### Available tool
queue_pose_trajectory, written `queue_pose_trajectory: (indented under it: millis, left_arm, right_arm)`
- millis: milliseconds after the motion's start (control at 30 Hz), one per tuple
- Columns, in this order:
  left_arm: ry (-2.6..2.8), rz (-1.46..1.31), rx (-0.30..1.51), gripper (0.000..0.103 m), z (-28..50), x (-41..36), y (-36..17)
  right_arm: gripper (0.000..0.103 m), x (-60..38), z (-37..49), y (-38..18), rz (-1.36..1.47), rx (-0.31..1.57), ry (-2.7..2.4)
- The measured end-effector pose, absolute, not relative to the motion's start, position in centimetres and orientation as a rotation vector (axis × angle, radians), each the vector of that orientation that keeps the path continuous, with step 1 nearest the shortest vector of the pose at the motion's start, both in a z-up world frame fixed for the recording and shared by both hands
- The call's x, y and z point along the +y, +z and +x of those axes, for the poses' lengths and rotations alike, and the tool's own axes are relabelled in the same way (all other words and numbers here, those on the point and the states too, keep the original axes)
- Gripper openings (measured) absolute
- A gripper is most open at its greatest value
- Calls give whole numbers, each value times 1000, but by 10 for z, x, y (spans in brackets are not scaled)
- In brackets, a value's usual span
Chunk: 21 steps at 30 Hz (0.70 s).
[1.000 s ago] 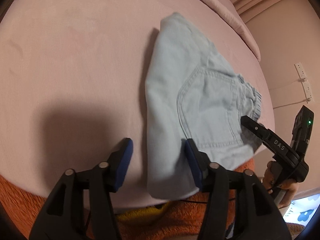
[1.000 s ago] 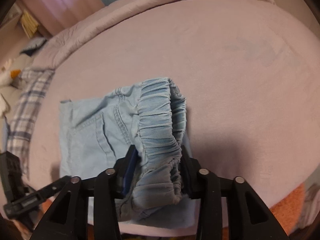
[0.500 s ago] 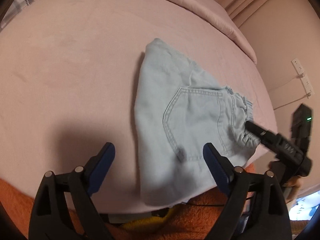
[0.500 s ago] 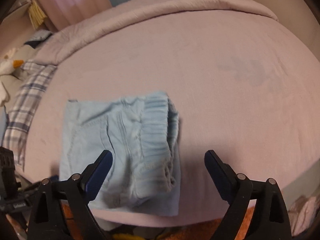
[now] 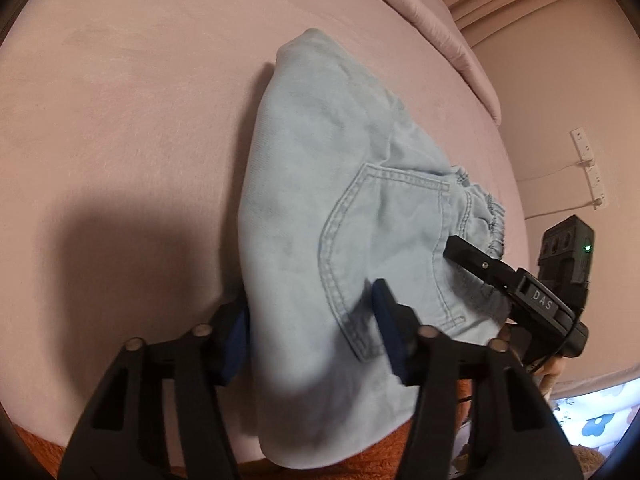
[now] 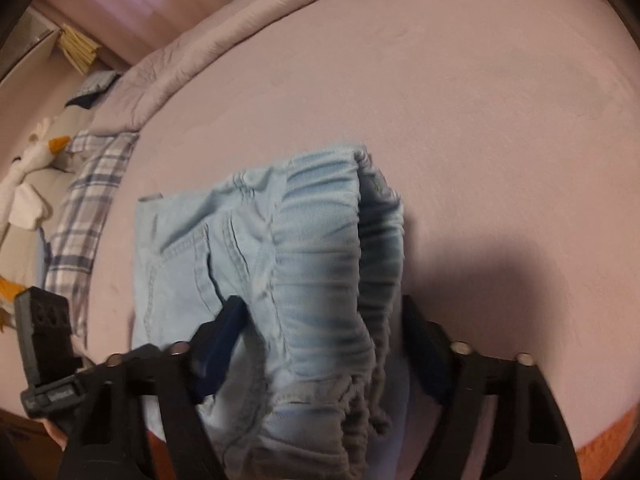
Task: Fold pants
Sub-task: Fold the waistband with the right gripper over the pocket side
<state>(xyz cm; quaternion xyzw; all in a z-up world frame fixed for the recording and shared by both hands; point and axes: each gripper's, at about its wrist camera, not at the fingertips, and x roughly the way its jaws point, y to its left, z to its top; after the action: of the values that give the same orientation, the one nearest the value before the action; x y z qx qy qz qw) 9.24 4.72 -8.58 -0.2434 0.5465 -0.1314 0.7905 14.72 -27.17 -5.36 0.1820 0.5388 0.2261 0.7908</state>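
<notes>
Light blue pants (image 5: 320, 168) lie folded into a compact pack on the pink bed (image 5: 120, 120), back pocket (image 5: 384, 240) facing up. My left gripper (image 5: 310, 328) straddles the near left fold, and its closing jaws press the bulging cloth from both sides. A finger of my right gripper (image 5: 472, 256) rests on the pants by the waistband. In the right wrist view the pants (image 6: 192, 248) show their gathered elastic waistband (image 6: 320, 248) between the blue pads of my right gripper (image 6: 320, 336). Its jaws are closing but still stand wide around the bunch.
A rolled pink duvet (image 5: 440, 28) runs along the bed's far edge. Wall sockets (image 5: 588, 168) are on the right. A plaid cloth (image 6: 88, 208) and a white plush toy (image 6: 36, 160) lie to the left. An orange blanket (image 5: 40, 452) borders the near edge.
The right gripper let go of the waistband and both grippers opened wide and drew back. Both have now come forward and narrowed around the pants again.
</notes>
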Motion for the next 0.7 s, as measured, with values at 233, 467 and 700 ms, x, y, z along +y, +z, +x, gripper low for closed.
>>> queue_pose_trajectory:
  millis: [233,467,700]
  left_arm:
    - [-264,-520,1156,33,85,36,-73]
    - [-278,-490,1097,28,64,37,-38]
    - [-254,-390,999,29,59,39,-2]
  right_arm:
    - [44,-261,143,-51,382,1149,529]
    - [37,-245,133,-19,342,1104,523]
    - [37,-235,127,10,287,1029,522]
